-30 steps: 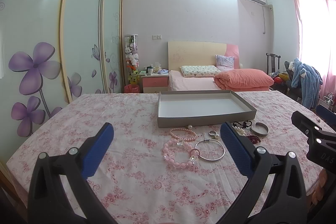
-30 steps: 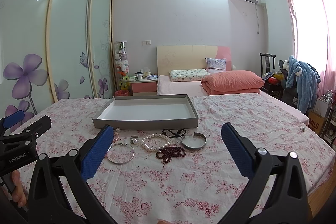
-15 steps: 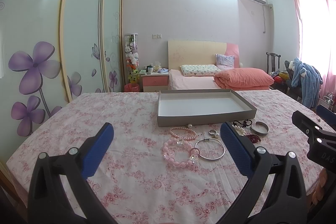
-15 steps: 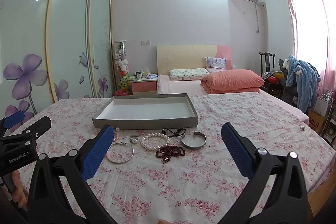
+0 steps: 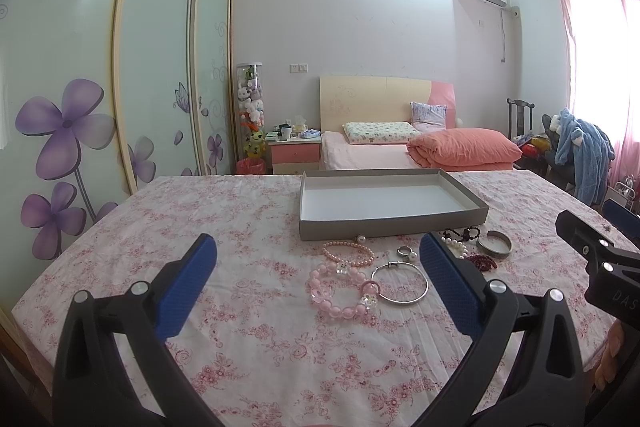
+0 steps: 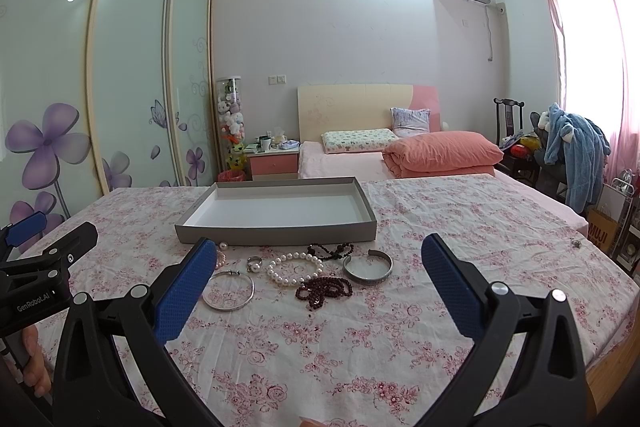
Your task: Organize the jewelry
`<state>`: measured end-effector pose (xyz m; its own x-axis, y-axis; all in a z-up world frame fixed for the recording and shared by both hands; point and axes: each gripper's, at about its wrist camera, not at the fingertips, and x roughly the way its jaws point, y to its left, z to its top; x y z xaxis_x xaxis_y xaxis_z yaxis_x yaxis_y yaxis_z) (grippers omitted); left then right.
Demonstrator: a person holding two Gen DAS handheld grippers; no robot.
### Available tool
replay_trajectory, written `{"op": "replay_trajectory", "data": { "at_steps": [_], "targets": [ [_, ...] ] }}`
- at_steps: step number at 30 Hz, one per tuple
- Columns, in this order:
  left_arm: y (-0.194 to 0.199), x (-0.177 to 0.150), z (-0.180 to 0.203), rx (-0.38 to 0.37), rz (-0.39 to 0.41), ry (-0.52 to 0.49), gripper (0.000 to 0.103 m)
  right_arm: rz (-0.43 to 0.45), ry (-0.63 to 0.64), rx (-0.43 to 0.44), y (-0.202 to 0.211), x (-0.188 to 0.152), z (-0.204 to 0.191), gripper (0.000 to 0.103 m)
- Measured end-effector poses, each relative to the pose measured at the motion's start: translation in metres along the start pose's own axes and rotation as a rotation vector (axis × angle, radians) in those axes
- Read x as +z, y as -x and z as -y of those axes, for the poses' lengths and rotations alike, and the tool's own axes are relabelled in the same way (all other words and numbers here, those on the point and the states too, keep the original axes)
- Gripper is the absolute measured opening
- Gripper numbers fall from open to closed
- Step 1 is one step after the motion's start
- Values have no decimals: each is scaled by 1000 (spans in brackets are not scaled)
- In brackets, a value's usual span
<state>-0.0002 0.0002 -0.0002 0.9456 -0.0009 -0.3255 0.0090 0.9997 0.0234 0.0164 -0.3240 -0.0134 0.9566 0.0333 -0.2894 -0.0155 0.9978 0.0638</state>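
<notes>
An empty grey tray (image 5: pixel 392 225) (image 6: pixel 280 233) sits on a floral tablecloth. In front of it lies jewelry: a chunky pink bead bracelet (image 5: pixel 344 293), a thin pink bead bracelet (image 5: pixel 348 253), a silver bangle (image 5: pixel 400 283) (image 6: pixel 228 291), a ring (image 6: pixel 254 263), a white pearl bracelet (image 6: pixel 295 269), dark red beads (image 6: pixel 324 291), a black bead string (image 6: pixel 332 251) and a silver cuff (image 6: pixel 368 267). My left gripper (image 5: pixel 318 285) is open and empty, near the pink bracelets. My right gripper (image 6: pixel 316 285) is open and empty, near the pearls and red beads.
The table's front edge lies close below both grippers. A small metal item (image 6: pixel 576 243) lies far right on the cloth. Behind the table are a bed (image 6: pixel 400 155), a nightstand (image 6: pixel 272 163), wardrobe doors on the left and a chair with clothes (image 6: pixel 572 151) on the right.
</notes>
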Motion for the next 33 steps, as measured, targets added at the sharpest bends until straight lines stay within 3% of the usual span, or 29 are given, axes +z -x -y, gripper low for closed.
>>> {"op": "replay_trajectory", "data": {
  "at_steps": [33],
  "targets": [
    [-9, -9, -4, 9, -35, 3, 99, -25, -6, -3, -11, -3, 3, 101]
  ]
}}
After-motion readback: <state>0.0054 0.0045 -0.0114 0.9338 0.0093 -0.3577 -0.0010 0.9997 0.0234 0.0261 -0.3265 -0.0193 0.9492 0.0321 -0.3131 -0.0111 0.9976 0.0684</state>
